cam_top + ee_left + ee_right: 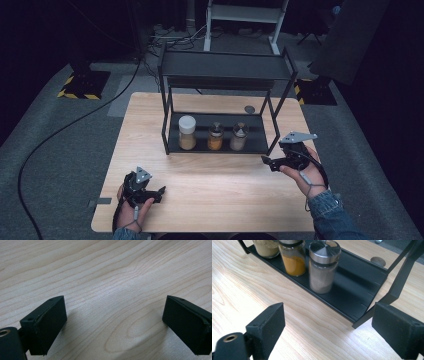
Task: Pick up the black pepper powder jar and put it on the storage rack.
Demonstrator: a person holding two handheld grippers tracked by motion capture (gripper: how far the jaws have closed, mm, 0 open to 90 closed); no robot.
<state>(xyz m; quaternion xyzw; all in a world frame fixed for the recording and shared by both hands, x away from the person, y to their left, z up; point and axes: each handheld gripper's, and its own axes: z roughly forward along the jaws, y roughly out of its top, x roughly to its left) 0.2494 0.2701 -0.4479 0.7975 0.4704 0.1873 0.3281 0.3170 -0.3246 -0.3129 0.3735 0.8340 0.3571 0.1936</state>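
Note:
A black two-tier metal rack (225,70) stands at the back of the wooden table (210,175). Its lower shelf (359,290) carries three spice jars: a white-lidded jar of tan powder (187,132), a jar of orange powder (215,136) and a steel-capped jar of pale powder (239,136). My right gripper (268,162) is open just in front of the rack's right end, with nothing between its jaws. In the right gripper view the steel-capped jar (323,267) and the orange jar (293,257) lie ahead. My left gripper (159,192) rests low over bare wood near the front left, open and empty.
A small round grey disc (249,109) lies on the table behind the rack's right side. The rack's top shelf is bare. Cables (60,130) trail over the grey floor to the left, and a white frame (245,20) stands behind the table.

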